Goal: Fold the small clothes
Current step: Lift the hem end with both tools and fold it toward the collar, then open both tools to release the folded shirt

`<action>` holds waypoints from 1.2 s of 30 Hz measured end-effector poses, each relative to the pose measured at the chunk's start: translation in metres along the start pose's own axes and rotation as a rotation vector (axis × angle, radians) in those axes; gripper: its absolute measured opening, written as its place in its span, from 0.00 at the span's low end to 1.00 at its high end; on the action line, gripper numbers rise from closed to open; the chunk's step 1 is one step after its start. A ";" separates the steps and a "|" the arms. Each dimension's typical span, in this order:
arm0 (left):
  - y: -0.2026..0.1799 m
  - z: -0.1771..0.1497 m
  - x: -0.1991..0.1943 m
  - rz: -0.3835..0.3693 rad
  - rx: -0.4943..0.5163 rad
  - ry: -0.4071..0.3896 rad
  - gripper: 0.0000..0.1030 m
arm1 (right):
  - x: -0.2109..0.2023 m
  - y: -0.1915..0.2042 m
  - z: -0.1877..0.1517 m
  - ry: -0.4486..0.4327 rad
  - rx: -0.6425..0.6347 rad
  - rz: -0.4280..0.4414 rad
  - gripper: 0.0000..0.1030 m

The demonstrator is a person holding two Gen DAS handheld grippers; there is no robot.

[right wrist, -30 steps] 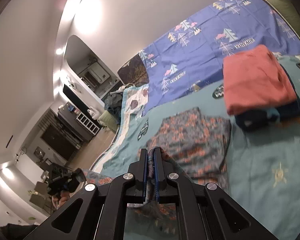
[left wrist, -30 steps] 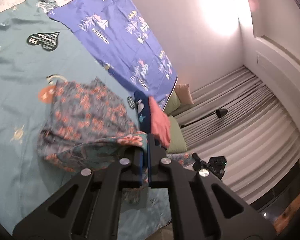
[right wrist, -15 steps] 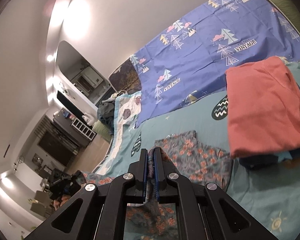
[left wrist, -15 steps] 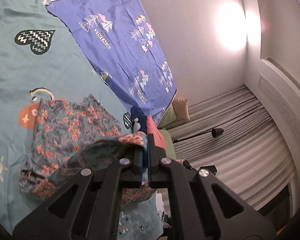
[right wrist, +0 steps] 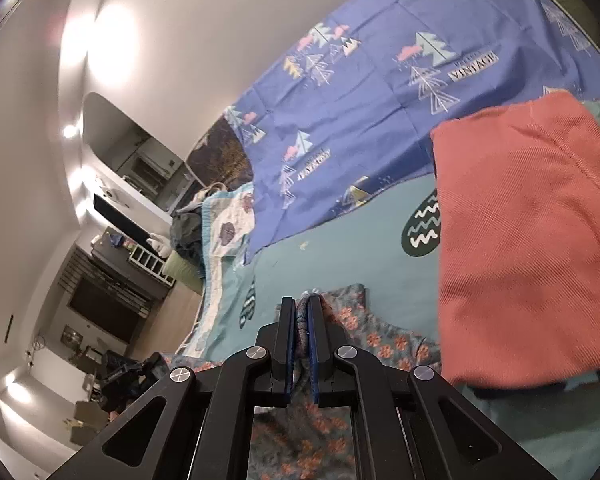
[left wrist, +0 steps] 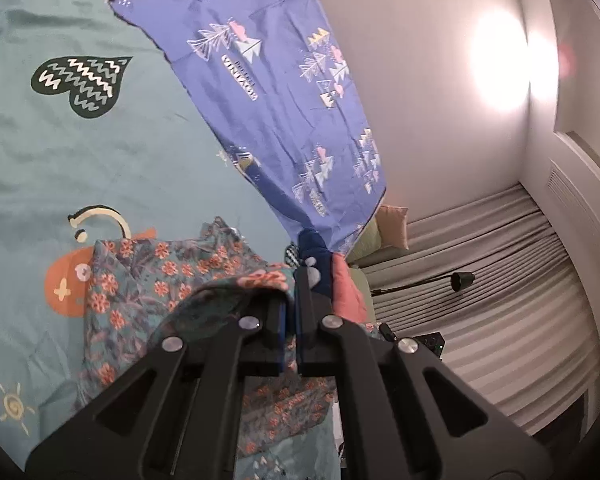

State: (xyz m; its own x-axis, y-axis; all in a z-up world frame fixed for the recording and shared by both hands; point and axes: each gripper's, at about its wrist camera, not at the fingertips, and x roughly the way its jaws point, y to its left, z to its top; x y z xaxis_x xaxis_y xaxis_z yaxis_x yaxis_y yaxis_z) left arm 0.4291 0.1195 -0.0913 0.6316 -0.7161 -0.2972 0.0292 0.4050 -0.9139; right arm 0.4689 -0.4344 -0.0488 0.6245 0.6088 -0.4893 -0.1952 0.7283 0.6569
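Observation:
A small grey-teal garment with orange flowers (left wrist: 148,280) lies on the teal bedsheet (left wrist: 60,168). My left gripper (left wrist: 291,280) is shut on one edge of it, and the cloth drapes over the left finger. My right gripper (right wrist: 302,310) is shut on another bunched edge of the same floral garment (right wrist: 376,332), which runs under it. A stack of folded clothes, a coral piece (right wrist: 528,232) on top of a dark blue one, lies close on the right in the right wrist view. It also shows just past the fingertips in the left wrist view (left wrist: 346,284).
A purple sheet with tree prints (left wrist: 284,92) (right wrist: 380,92) covers the far part of the bed against the white wall. Grey curtains (left wrist: 500,288) and a floor lamp (left wrist: 460,278) stand beyond the bed. A patterned quilt (right wrist: 228,232) and room furniture (right wrist: 112,300) lie off the left.
Both grippers have carried the held edges of the floral garment forward over its lower part. The coral stack has come much closer in the right wrist view.

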 end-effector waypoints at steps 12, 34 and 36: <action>0.061 0.017 0.045 0.103 -0.117 0.040 0.04 | 0.057 -0.036 0.003 0.093 0.049 -0.132 0.05; 0.030 0.018 0.014 0.167 -0.035 0.013 0.35 | 0.103 0.089 -0.113 0.355 -0.548 -0.382 0.27; 0.028 0.010 0.018 0.131 -0.035 0.050 0.35 | 0.134 0.092 -0.139 0.430 -0.590 -0.383 0.27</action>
State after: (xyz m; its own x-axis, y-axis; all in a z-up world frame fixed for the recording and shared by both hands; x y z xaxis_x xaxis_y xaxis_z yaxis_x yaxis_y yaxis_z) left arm 0.4488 0.1238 -0.1189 0.5888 -0.6860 -0.4275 -0.0786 0.4778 -0.8750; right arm 0.4292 -0.2418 -0.1338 0.4075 0.2645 -0.8740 -0.4674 0.8827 0.0492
